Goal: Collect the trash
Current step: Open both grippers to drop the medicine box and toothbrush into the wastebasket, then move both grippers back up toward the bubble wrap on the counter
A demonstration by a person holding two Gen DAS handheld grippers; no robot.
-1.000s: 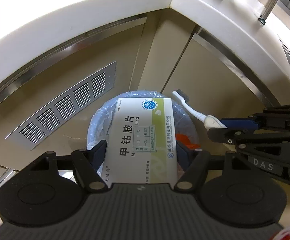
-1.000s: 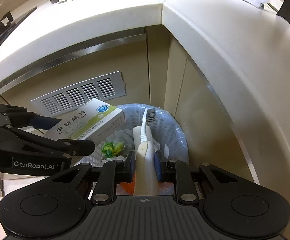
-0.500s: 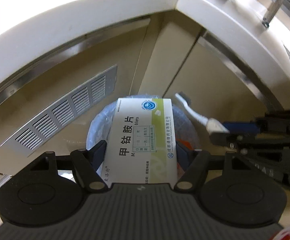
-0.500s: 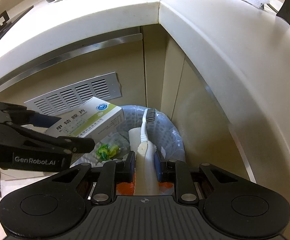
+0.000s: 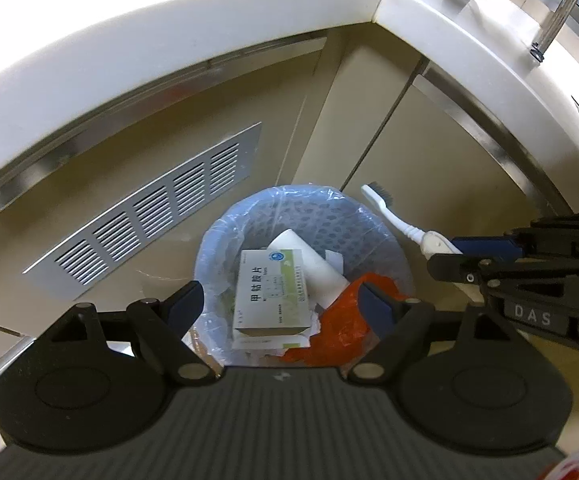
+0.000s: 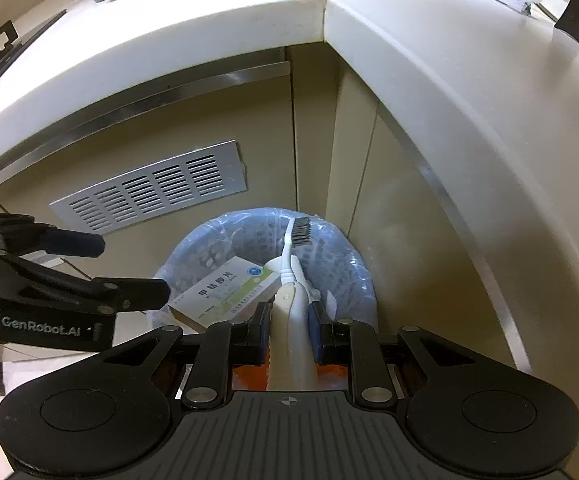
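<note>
A white worktop [image 5: 169, 40] curves round a corner above beige cabinet doors, one carrying a slatted metal vent [image 5: 149, 208]. On the floor in the corner stands a blue bin [image 5: 321, 216] lined with a clear bag. The left gripper [image 5: 281, 300] hangs over the bin; its jaws have just been opening and now stand wide with nothing between them. The box [image 5: 271, 292] with green trim lies loose in the bin on top of other trash, next to a white tube [image 5: 309, 260] and an orange bag [image 5: 349, 320]. The right gripper [image 6: 289, 316] is clamped on the handle of a white toothbrush [image 6: 289, 264], whose dark bristle head sticks out above the bin's far rim
</note>
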